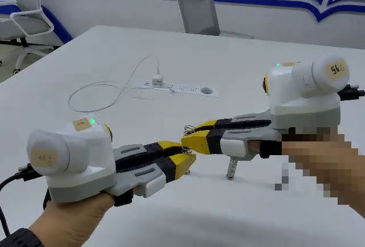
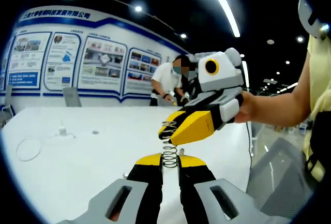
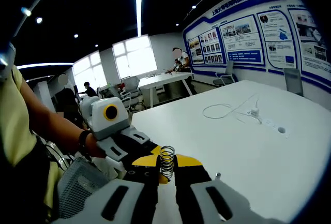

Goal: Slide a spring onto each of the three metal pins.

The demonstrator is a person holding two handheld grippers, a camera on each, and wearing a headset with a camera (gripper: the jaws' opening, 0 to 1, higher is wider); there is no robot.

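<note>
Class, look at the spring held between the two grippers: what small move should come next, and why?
Probably open the left gripper and leave the spring to the right gripper. Both are shut on it in mid-air, so it cannot slide over a pin; one pin on the table looks already loaded.

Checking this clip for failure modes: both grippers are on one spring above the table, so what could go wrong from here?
1. The spring is pinched in the left gripper while the right gripper also grips it in mid-air. Uneven pull could bend it or flick it out onto the table.
2. The right gripper appears to hang close above the loaded pin standing on the table, so lowering it could knock that over.
</note>
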